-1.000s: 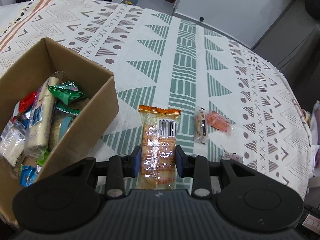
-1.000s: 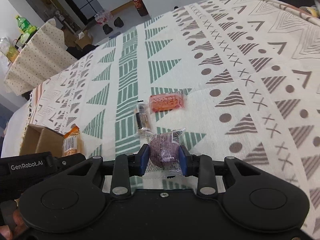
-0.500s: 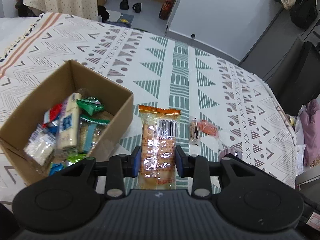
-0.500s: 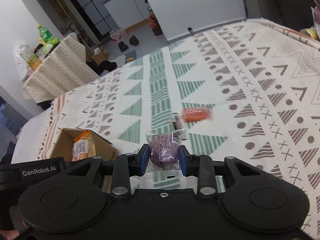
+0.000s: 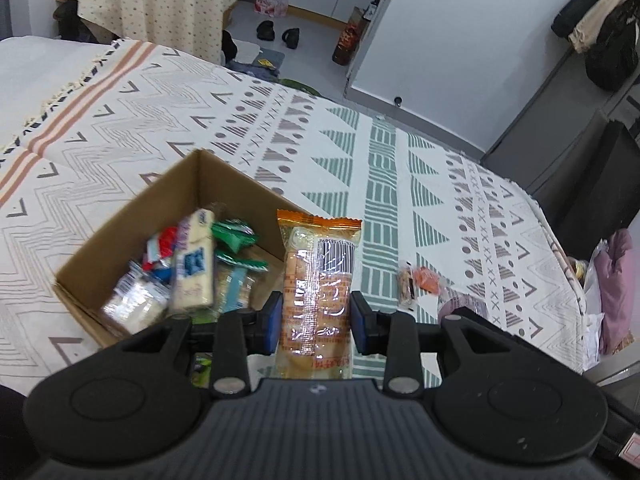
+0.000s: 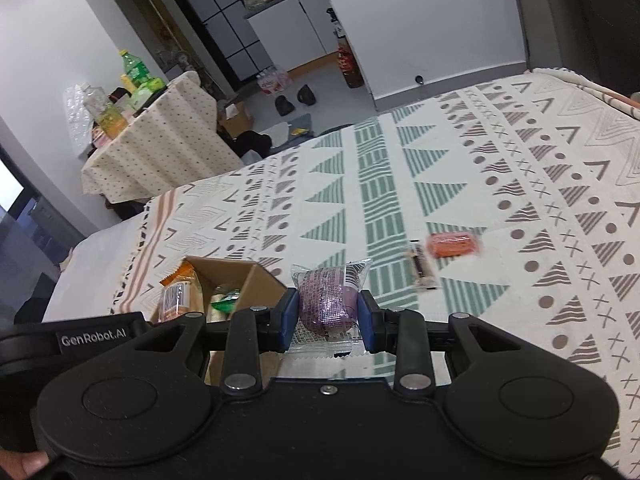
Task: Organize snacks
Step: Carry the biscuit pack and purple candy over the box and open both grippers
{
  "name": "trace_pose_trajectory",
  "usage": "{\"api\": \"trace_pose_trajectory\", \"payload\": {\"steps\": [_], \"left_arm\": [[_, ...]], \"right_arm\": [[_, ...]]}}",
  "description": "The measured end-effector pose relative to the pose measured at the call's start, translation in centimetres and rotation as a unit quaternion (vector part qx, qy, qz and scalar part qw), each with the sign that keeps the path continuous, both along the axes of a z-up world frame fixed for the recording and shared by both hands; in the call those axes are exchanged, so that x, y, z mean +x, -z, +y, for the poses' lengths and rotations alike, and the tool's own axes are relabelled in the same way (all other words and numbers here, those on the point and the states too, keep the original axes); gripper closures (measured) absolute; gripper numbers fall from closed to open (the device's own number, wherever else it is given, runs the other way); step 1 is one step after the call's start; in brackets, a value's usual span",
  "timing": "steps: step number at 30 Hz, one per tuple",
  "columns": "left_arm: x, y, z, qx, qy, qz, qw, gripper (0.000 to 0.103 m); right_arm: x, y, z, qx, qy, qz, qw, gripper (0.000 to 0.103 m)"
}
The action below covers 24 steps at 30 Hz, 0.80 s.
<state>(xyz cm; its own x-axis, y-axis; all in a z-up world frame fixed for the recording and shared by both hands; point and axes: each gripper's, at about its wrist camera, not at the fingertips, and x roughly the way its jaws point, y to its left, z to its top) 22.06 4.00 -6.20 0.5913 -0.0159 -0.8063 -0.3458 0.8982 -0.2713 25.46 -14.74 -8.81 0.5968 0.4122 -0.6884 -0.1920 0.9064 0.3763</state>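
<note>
A: What is the left gripper carrying?

B: It is clamping a long clear packet with orange ends and a barcode, its blue pads pressing both long sides. The packet is hanging in the air beside the near right wall of the open brown cardboard box, which is sitting on the patterned cream, green and grey cloth and holding several wrapped snacks.

A: And the right gripper?

B: It is squeezing a round purple snack in a clear wrapper between narrowly spaced fingers, raised above the cloth just right of the box.

A: Is anything lying loose?

B: A small orange wrapped snack and a thin dark bar in clear wrap are lying side by side on the cloth, apart from both grippers.
</note>
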Motion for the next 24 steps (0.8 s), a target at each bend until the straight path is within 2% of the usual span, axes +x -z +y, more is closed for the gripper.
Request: {"api": "trace_pose_trajectory", "payload": {"steps": [6, 7, 8, 9, 13, 16, 24], "left_arm": [[-0.8, -1.4, 3.3, -0.001, -0.007, -0.013, 0.9999, 0.069], [-0.9, -1.5, 3.9, -0.001, -0.010, -0.014, 0.9999, 0.069], [-1.1, -1.6, 4.4, -0.001, -0.013, -0.013, 0.9998, 0.069], [-1.2, -1.7, 5.0, -0.001, -0.017, -0.013, 0.9998, 0.069], [-1.7, -1.7, 7.2, 0.004, -0.034, -0.012, 0.9993, 0.069], [-2.1, -1.3, 8.8, 0.000, -0.043, -0.007, 0.9990, 0.069], [-2.3, 0.8, 10.2, -0.015, -0.041, 0.018, 0.9989, 0.069]], "right_arm": [[-0.5, -0.4, 2.0, 0.006, -0.018, -0.004, 1.000, 0.073], [-0.6, -0.5, 2.3, 0.006, -0.021, -0.004, 1.000, 0.075], [-0.6, -0.5, 2.7, 0.008, -0.024, -0.003, 1.000, 0.085], [-0.6, -0.5, 3.0, 0.011, -0.029, -0.001, 1.000, 0.089], [-0.7, -0.5, 4.7, 0.006, -0.048, -0.006, 0.999, 0.091], [-0.7, 0.3, 5.2, 0.009, -0.046, 0.007, 0.999, 0.090], [-1.1, 4.1, 5.8, 0.005, -0.038, 0.069, 0.997, 0.078]]}}
